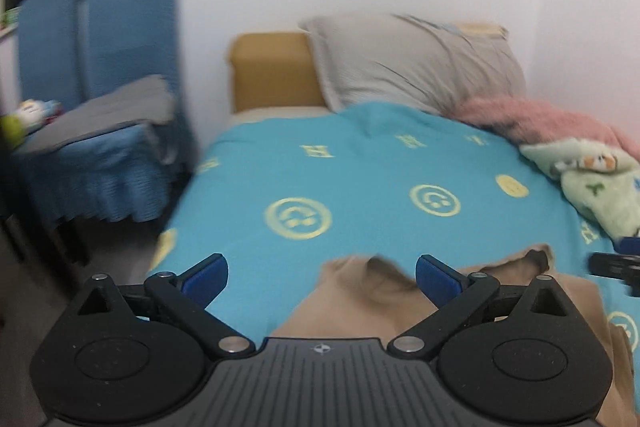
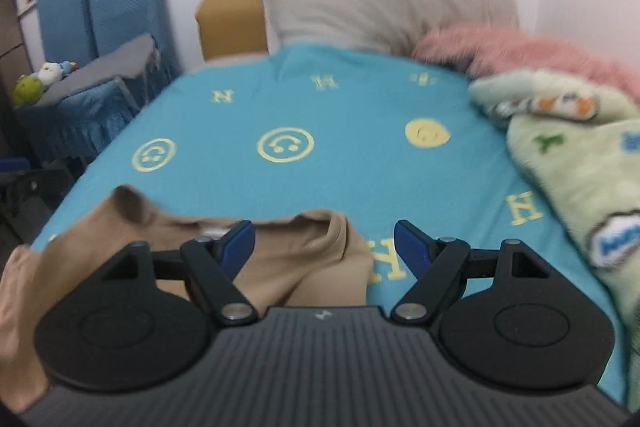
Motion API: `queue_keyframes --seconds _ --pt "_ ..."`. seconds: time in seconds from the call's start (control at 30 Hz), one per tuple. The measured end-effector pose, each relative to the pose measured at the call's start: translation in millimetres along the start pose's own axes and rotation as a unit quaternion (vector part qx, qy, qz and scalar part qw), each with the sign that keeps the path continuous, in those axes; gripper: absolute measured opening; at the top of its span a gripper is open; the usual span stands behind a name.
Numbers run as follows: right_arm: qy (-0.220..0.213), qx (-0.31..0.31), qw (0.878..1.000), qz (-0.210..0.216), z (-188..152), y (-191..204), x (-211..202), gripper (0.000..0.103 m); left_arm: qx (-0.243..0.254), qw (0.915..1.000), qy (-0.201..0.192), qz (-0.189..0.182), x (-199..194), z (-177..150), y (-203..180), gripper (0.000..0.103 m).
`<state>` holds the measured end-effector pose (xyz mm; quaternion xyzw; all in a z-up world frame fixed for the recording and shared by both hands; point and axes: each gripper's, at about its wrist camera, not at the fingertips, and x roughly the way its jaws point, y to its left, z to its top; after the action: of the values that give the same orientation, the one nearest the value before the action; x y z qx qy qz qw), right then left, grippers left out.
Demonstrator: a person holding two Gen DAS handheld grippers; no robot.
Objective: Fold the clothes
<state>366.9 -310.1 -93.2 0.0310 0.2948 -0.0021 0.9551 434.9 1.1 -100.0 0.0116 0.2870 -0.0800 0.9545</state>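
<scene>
Left gripper [image 1: 322, 279]: blue-padded fingers [image 1: 204, 281] spread wide, nothing between the pads. Tan garment [image 1: 360, 303] lies rumpled on the turquoise bedspread [image 1: 360, 179], its near edge running between and under the finger tips; the right pad overlaps the cloth, the left pad sits over bare bedspread.

Right gripper [image 2: 324, 247]: fingers apart, not clamped on anything. Garment [image 2: 300, 259] lies below the left pad and the gap; right pad over bedspread [image 2: 360, 107]. Frames blurred.

Black hand-held gripper [image 1: 322, 279], blue pads [image 1: 206, 277]
</scene>
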Motion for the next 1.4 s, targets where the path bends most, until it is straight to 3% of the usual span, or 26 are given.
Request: queue_keyframes --seconds 0.37,0.57,0.67,0.87,1.1,1.23,1.4 --pt "-0.075 0.065 0.995 0.006 -51 26 -198 0.078 -0.069 0.9975 -0.015 0.004 -191 -78 30 0.101" --pt "-0.091 0.085 0.992 0.016 -83 38 -265 0.078 -0.107 0.9942 0.005 -0.004 -240 -94 46 0.101" --pt "-0.090 0.099 0.991 0.019 -102 33 -273 0.078 -0.134 0.9908 0.017 -0.012 -240 -96 50 0.099" --pt "-0.079 0.129 0.988 0.026 -123 22 -269 0.078 -0.213 0.9757 0.051 -0.012 -218 -114 64 0.096" --pt "-0.066 0.148 0.987 0.021 -132 16 -241 0.078 -0.230 0.9712 0.064 0.002 -187 -126 76 0.094" --pt "-0.065 0.158 0.985 0.016 -135 8 -231 0.078 -0.248 0.9663 0.068 -0.007 -175 -129 80 0.093" --pt "-0.063 0.169 0.984 0.012 -136 2 -225 0.078 -0.247 0.9660 0.075 -0.009 -162 -132 76 0.091"
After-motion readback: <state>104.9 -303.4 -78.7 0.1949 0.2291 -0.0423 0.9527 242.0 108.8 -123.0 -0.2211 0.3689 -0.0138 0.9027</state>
